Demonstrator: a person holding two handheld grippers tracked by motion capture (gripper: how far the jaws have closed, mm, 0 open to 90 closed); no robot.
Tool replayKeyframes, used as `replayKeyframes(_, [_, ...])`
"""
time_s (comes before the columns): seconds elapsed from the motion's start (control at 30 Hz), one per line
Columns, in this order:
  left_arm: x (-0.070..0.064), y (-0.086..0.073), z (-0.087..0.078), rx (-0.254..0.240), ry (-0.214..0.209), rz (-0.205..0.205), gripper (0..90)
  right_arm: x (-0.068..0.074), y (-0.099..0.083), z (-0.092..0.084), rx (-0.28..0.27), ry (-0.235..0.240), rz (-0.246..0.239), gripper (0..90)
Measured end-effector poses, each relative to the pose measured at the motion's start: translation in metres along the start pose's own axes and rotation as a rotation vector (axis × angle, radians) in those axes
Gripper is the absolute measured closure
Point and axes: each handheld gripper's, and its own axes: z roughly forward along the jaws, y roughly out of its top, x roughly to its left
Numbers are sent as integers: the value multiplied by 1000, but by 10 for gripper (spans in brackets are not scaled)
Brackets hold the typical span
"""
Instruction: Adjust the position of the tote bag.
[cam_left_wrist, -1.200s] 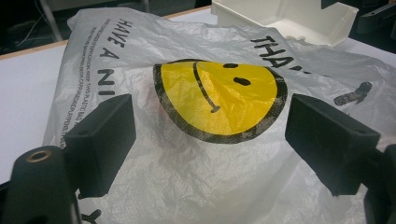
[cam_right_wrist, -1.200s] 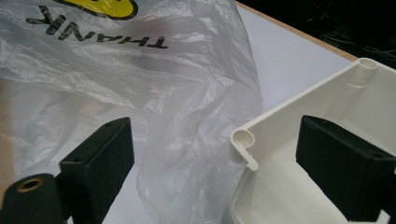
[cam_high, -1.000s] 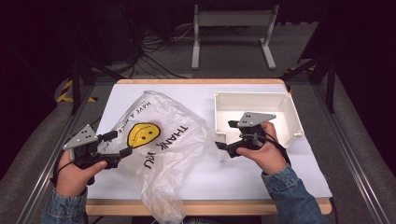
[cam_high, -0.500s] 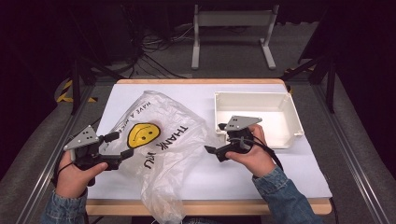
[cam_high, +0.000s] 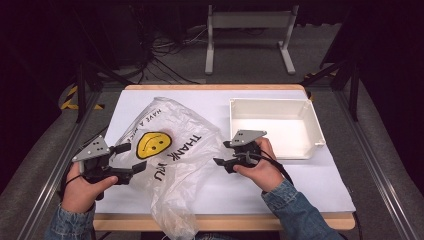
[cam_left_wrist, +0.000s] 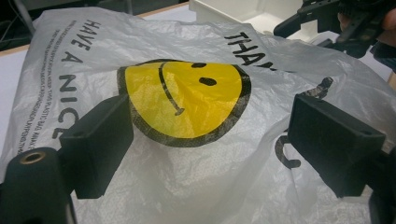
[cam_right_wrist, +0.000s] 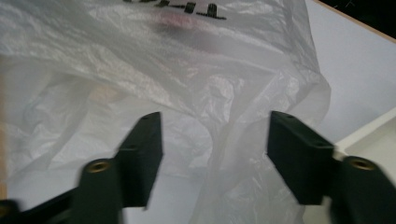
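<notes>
While the left gripper (cam_high: 131, 159) waits wide at the plastic bag (cam_high: 175, 150) mid-table | right gripper (cam_high: 220, 153) has moved from the white bin (cam_high: 315, 131) to the bag's edge | jaws just closing, film between, not pinched | grab looks imminent

Denim sleeves cover both forearms. Each hand carries a black gripper, left (cam_high: 131, 159) and right (cam_high: 223, 152), topped by a grey three-cornered plate; black cables trail behind.

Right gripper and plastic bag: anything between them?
Nothing. In the right gripper view, the right gripper has just been closing, open jaws around a fold of the plastic bag.
</notes>
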Motion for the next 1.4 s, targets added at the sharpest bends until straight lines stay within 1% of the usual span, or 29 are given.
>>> replayKeyframes(0.07, [-1, 0, 1, 1, -2, -6, 150, 0, 0, -1, 9, 2, -4, 617])
replayKeyframes(0.13, [-2, 0, 1, 4, -3, 2, 149, -1, 0, -4, 24, 19, 6, 770])
replayKeyframes(0.2, [-2, 0, 1, 4, -5, 9, 149, -1, 1, -8, 35, 32, 12, 871])
replayKeyframes(0.23, [-3, 0, 1, 2, -4, 7, 149, -1, 2, -9, 38, 36, 11, 893])
replayKeyframes(0.37, [-5, 1, 1, 2, -10, 9, 148, 2, 5, -15, 42, 51, 13, 900])
replayKeyframes(0.5, [-9, 4, 0, -8, -30, 16, 147, 6, 10, -26, 37, 67, 28, 900])
replayKeyframes(0.6, [-14, 7, 0, -20, -71, 30, 139, 8, 12, -32, 29, 71, 32, 900])
replayKeyframes(0.67, [-19, 10, 0, -32, -117, 33, 128, 10, 14, -35, 24, 71, 30, 900])
replayKeyframes(0.73, [-28, 13, 1, -45, -145, 52, 116, 11, 15, -38, 17, 71, 28, 900])
replayKeyframes(0.87, [-46, 19, 5, -44, -161, 100, 89, 10, 14, -38, 11, 61, 34, 900])
replayKeyframes(1.0, [-59, 23, 9, -50, -168, 131, 62, 9, 14, -36, 8, 61, 45, 894])
replayKeyframes(1.03, [-64, 23, 12, -44, -169, 145, 56, 9, 14, -37, 6, 60, 45, 891])
replayKeyframes(1.13, [-70, 24, 17, -34, -183, 162, 37, 9, 14, -37, -1, 56, 48, 879])
replayKeyframes(1.3, [-78, 23, 25, -15, -193, 179, 19, 8, 14, -37, -8, 48, 54, 866])
replayKeyframes(1.33, [-79, 22, 27, -6, -190, 192, 17, 8, 14, -37, -9, 48, 55, 866])
replayKeyframes(1.37, [-81, 21, 29, 9, -182, 215, 15, 8, 14, -37, -9, 48, 55, 866])
replayKeyframes(1.4, [-82, 21, 31, 21, -179, 225, 14, 8, 14, -37, -9, 47, 54, 867])
